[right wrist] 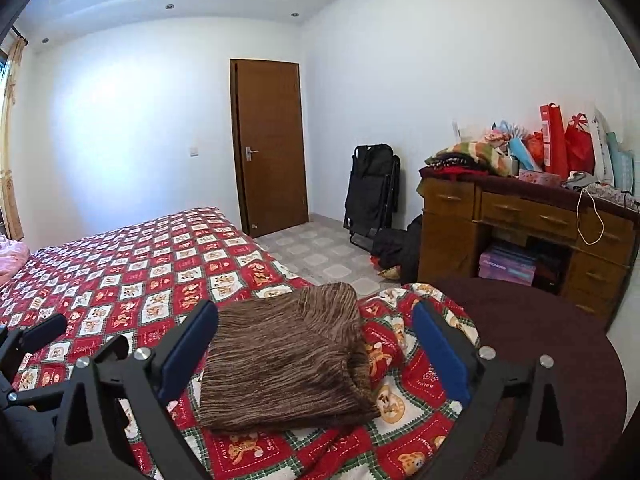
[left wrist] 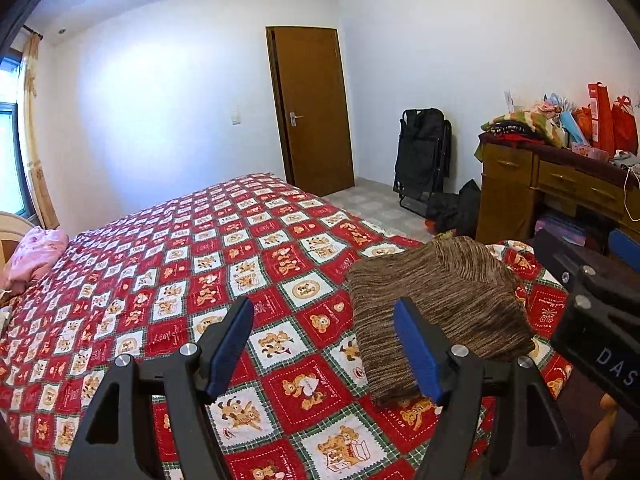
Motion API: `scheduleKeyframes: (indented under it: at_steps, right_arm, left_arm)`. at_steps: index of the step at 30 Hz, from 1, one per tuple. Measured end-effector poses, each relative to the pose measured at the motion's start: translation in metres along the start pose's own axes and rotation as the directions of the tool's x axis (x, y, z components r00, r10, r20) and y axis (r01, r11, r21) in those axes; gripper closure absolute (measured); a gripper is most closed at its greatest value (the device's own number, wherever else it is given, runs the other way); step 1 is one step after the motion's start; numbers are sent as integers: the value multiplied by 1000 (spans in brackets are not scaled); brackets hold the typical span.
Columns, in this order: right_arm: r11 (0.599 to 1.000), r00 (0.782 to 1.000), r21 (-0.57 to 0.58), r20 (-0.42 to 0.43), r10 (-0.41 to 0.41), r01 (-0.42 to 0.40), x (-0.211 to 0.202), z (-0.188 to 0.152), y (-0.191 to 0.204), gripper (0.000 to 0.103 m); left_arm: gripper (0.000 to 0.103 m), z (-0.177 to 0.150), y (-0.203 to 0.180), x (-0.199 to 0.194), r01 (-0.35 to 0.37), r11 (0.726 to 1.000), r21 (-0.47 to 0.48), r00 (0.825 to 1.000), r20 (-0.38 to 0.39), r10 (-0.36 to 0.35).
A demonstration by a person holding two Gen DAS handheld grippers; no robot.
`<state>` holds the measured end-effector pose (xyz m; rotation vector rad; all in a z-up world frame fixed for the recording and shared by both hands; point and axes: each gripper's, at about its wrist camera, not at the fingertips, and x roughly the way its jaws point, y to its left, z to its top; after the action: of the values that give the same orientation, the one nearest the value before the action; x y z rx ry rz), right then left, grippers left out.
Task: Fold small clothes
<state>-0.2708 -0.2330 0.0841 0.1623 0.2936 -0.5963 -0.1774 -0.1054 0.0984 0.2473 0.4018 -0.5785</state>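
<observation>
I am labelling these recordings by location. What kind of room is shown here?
Most likely a home bedroom. A bed with a red patchwork bear-print bedspread fills the room, a brown wooden dresser piled with clothes and bags stands by the wall, and a folded brown striped knit garment lies on the bed.

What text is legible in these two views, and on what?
"DAS": white letters on the black body of the right gripper, cut off by the frame edge.
Bedspread: small stitched words in the bear squares, too small and skewed to read.
Purple box under the wooden desk: a printed line, blurred.
Red gift bag on the desk: white markings, unreadable.
Nothing else legible.
</observation>
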Motion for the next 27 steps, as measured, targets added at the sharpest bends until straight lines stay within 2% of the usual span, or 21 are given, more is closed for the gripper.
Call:
scheduleKeyframes:
  at_steps: [7,20,25,27]
  right_arm:
    - [1000,1000,10,0,-1,1,-1,0,-1,3]
    - [999,999,45,-42,-17,19,5,-4,-9,3]
    - [999,998,49,-53,-15,18,7,-5,-10,3]
    - [999,998,47,-53,-18,20,7,-5,-10,3]
  left_arm:
    - [29,1,1,-5,-21,1000,-5,999,31,21]
    - [26,-3,-4,5,-32,999,12,999,-5,32]
    - [26,-5,-3,8,-53,998,19,998,-19,53]
    - [26,-6,-4,9,-83,996,27,996,-22,84]
